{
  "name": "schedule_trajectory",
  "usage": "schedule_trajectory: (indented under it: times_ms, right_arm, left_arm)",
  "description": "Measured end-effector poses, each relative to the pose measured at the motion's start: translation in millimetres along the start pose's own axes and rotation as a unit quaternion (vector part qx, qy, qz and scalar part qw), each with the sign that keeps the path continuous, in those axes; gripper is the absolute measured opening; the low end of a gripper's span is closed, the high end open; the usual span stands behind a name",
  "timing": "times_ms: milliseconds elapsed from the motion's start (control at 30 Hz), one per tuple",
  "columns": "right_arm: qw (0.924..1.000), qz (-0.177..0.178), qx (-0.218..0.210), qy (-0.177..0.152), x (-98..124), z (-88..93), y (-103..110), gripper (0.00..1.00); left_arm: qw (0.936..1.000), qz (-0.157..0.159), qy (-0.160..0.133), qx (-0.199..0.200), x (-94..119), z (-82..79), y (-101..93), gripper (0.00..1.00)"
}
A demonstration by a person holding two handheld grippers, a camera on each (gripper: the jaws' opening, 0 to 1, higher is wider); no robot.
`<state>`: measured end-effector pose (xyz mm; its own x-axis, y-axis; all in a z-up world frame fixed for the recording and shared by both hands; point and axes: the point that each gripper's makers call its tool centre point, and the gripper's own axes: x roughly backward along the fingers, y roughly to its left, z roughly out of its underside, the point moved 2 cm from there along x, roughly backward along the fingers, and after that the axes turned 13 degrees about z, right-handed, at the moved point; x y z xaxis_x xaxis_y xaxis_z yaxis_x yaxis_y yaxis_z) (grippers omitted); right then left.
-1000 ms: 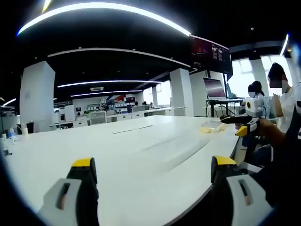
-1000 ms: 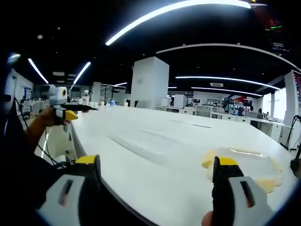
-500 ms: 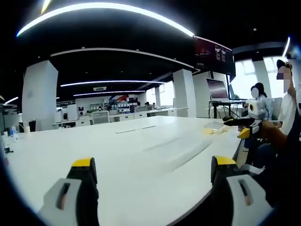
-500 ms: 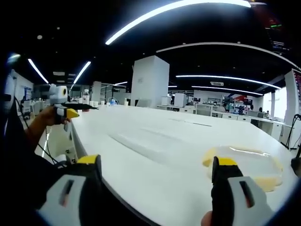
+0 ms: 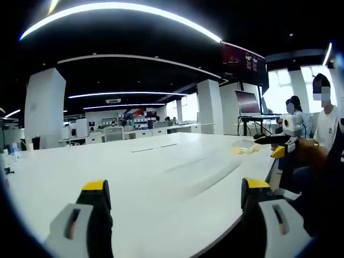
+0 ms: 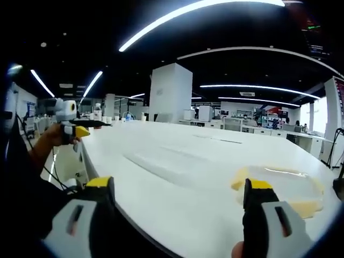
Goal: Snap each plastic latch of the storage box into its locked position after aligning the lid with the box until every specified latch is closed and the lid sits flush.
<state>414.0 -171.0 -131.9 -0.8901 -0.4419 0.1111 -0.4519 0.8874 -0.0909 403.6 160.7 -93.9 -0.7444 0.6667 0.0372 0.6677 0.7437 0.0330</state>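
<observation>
The storage box is clear plastic with yellow latches and lies low on the white table, just beyond my right gripper's right jaw. In the left gripper view the storage box is a small pale yellow shape far right on the table. My right gripper is open with nothing between its jaws. My left gripper is open too, over the table's near edge. Each gripper also appears in the other's view, held in a hand: the right gripper and the left gripper.
The long white table runs away from me, with a faint pale oblong patch along its middle. Two people stand at the right beside a laptop on a stand. A white pillar and rows of desks lie behind.
Both grippers stay open and almost still. The left gripper view has shifted slightly, and the people at its right edge have moved a little.
</observation>
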Motion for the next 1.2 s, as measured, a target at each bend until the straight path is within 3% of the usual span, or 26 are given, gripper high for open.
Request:
schedule_trajectory:
  times_ms: [600, 1200]
  right_arm:
    - [0.9999, 0.01, 0.008, 0.009, 6, 1.5, -10, 1.0]
    - [0.9993, 0.034, 0.006, 0.013, 14, 5.4, -28, 0.99]
  left_arm:
    - [0.9996, 0.011, -0.011, 0.021, -19, -1.2, -12.0, 1.0]
    - [0.9983, 0.053, -0.012, 0.019, -46, -5.4, -39.7, 1.0]
